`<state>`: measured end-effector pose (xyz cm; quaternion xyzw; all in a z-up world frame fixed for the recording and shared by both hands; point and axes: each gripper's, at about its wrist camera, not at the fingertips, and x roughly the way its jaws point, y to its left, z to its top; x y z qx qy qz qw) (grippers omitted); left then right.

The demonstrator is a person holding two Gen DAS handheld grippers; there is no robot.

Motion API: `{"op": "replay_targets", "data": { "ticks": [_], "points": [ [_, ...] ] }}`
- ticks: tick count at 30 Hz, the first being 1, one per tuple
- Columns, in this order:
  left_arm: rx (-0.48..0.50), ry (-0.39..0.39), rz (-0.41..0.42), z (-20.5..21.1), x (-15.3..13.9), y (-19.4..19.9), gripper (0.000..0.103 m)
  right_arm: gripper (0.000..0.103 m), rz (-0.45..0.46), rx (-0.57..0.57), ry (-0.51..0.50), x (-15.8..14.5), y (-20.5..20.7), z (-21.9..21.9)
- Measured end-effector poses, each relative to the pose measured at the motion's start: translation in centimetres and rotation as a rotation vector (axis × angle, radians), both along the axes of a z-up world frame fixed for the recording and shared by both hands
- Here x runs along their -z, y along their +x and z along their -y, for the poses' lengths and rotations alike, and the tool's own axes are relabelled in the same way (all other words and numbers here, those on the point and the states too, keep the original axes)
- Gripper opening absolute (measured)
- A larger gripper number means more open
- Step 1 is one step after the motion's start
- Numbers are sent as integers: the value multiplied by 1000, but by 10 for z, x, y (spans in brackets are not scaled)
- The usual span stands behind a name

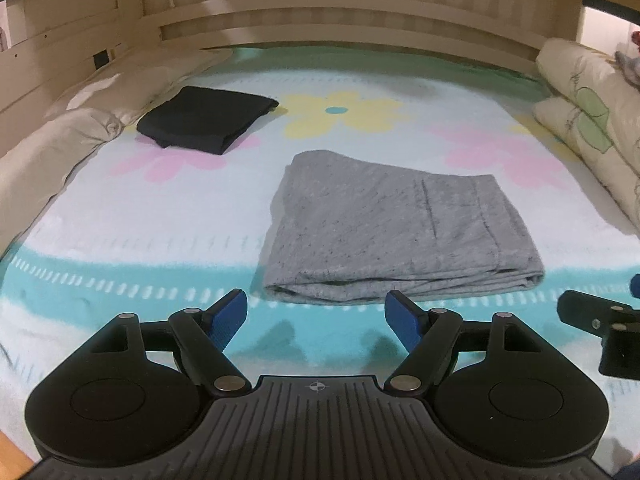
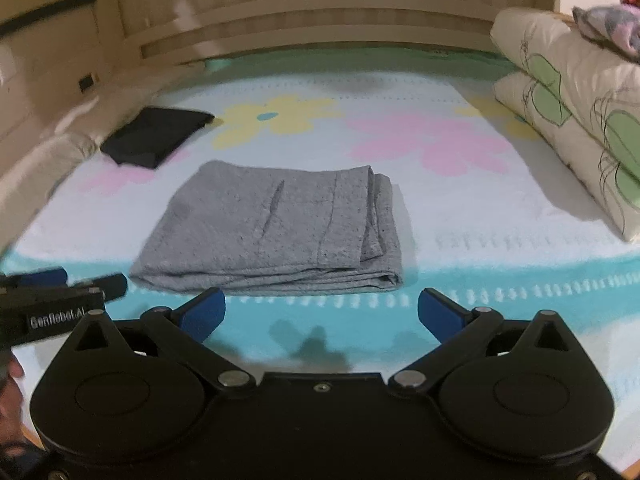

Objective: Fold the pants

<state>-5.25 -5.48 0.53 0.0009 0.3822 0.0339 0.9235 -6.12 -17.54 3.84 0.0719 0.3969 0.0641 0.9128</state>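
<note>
The grey pants (image 1: 396, 232) lie folded into a flat rectangle on the flowered bed cover (image 1: 160, 220); they also show in the right wrist view (image 2: 276, 232). My left gripper (image 1: 316, 316) is open and empty, just short of the pants' near edge. My right gripper (image 2: 320, 312) is open and empty, also just short of the near edge. The right gripper's body shows at the right edge of the left wrist view (image 1: 600, 320). The left gripper shows at the left edge of the right wrist view (image 2: 60, 292).
A folded black garment (image 1: 204, 120) lies at the far left of the bed, also in the right wrist view (image 2: 152, 136). Cream pillows (image 1: 588, 112) are stacked on the right. A beige quilt (image 1: 60, 140) runs along the left. A wooden headboard (image 1: 340, 20) stands behind.
</note>
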Motion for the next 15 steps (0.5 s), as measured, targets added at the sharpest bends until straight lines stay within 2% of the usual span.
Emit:
{"op": "replay_targets", "data": {
  "ticks": [4, 15],
  "points": [
    [3, -12, -8, 0, 0, 1, 75, 102, 11, -1, -36, 1, 0, -4],
    [21, -8, -30, 2, 1, 1, 75, 102, -44, 18, -12, 6, 6, -4]
  ]
}}
